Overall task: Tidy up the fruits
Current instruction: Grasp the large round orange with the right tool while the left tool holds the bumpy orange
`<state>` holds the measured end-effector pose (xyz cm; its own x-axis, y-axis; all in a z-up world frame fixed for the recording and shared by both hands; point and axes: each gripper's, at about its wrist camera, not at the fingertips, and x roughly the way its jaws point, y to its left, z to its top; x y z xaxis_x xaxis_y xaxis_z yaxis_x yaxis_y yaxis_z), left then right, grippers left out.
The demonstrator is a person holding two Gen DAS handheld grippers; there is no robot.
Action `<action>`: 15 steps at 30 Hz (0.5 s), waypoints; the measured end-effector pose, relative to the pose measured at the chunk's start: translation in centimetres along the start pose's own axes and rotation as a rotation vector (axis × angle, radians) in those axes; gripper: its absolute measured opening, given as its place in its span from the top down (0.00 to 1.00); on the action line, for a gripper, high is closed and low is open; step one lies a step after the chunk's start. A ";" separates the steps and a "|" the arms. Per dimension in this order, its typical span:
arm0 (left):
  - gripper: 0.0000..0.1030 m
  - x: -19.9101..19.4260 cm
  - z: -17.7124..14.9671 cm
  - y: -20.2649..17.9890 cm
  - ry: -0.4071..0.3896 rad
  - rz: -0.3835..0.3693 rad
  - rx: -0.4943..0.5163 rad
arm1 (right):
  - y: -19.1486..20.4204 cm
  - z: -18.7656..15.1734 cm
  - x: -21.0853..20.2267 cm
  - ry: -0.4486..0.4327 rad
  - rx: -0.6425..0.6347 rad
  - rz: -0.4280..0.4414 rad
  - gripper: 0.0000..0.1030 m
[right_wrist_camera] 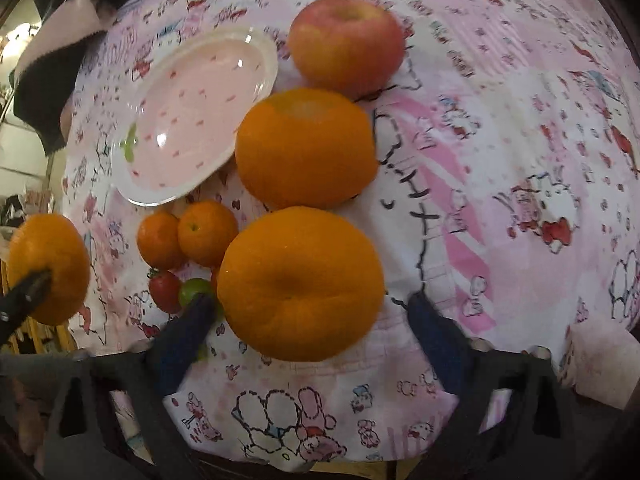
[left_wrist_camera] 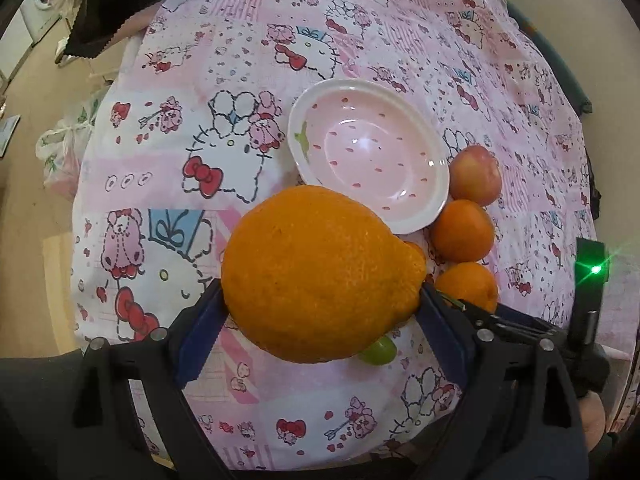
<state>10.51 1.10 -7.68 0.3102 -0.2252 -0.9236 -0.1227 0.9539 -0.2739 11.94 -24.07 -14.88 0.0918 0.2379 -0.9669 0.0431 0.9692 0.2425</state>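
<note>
Oranges (right_wrist_camera: 306, 148) three large, two small, one apple (right_wrist_camera: 346, 42), one plate (right_wrist_camera: 192, 120)

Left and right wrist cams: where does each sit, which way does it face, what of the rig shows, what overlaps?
Left wrist: on the left gripper, looking forward and down over the big orange it clamps, toward the pink bowl; both blue-padded fingers show.
Right wrist: on the right gripper, looking down at an orange between its open fingers.
Shared: bowl, apple, the held orange, the patterned cloth.
</note>
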 end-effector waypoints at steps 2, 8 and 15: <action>0.13 0.0 0.0 0.3 -0.001 -0.005 -0.009 | -0.1 0.0 0.4 0.006 0.008 0.015 0.14; 0.13 -0.3 0.1 1.0 -0.009 -0.007 -0.025 | -0.2 -0.4 -1.3 -0.048 -0.016 0.015 0.20; 0.13 -0.7 0.5 1.2 -0.034 0.011 -0.026 | -1.0 -0.9 -4.4 -0.111 0.032 0.150 0.20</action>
<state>10.62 2.50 -7.26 0.3410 -0.2078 -0.9168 -0.1508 0.9505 -0.2715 10.60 -26.03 -10.95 0.2084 0.3694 -0.9056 0.0523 0.9204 0.3875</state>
